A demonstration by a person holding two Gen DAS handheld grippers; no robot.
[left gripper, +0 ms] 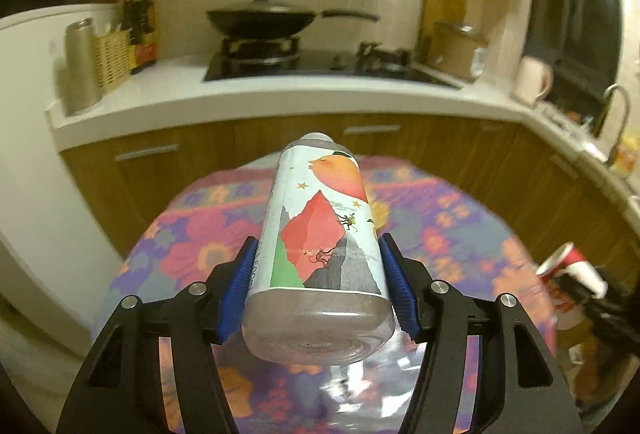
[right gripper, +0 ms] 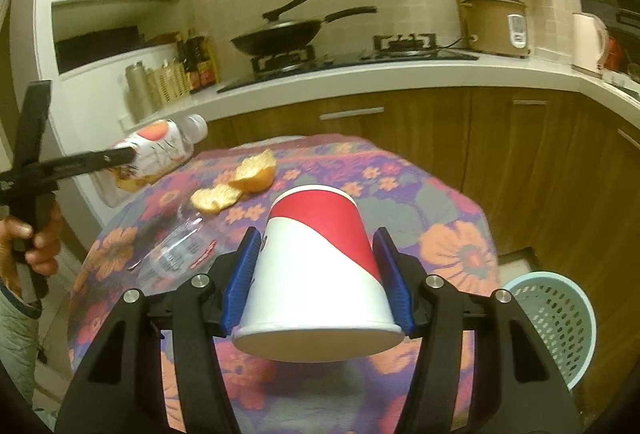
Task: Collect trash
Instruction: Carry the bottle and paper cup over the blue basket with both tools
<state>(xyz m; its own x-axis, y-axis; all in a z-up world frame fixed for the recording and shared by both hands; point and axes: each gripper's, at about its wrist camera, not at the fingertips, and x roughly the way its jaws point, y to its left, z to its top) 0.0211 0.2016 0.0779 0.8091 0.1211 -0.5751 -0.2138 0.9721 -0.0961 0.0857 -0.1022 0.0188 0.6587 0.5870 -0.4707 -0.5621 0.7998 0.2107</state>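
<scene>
My left gripper (left gripper: 318, 240) is shut on an empty plastic bottle (left gripper: 320, 234) with a colourful label, held off the table with its cap pointing away. The blue pads (left gripper: 244, 274) press on both its sides. In the right wrist view that bottle (right gripper: 160, 146) hangs at the left, above the table's edge. My right gripper (right gripper: 317, 234) is shut on a red and white paper cup (right gripper: 316, 266), lifted clear of the table with its mouth towards the camera. Orange peels (right gripper: 256, 170) and a crumpled clear plastic bottle (right gripper: 176, 250) lie on the floral tablecloth (right gripper: 452, 234).
A light blue plastic basket (right gripper: 556, 322) stands on the floor at the table's right. Behind the table runs a counter (right gripper: 360, 78) with a stove, a black pan (right gripper: 280, 34) and a rice cooker (right gripper: 496, 26). A person's hand (right gripper: 36, 238) grips the left tool.
</scene>
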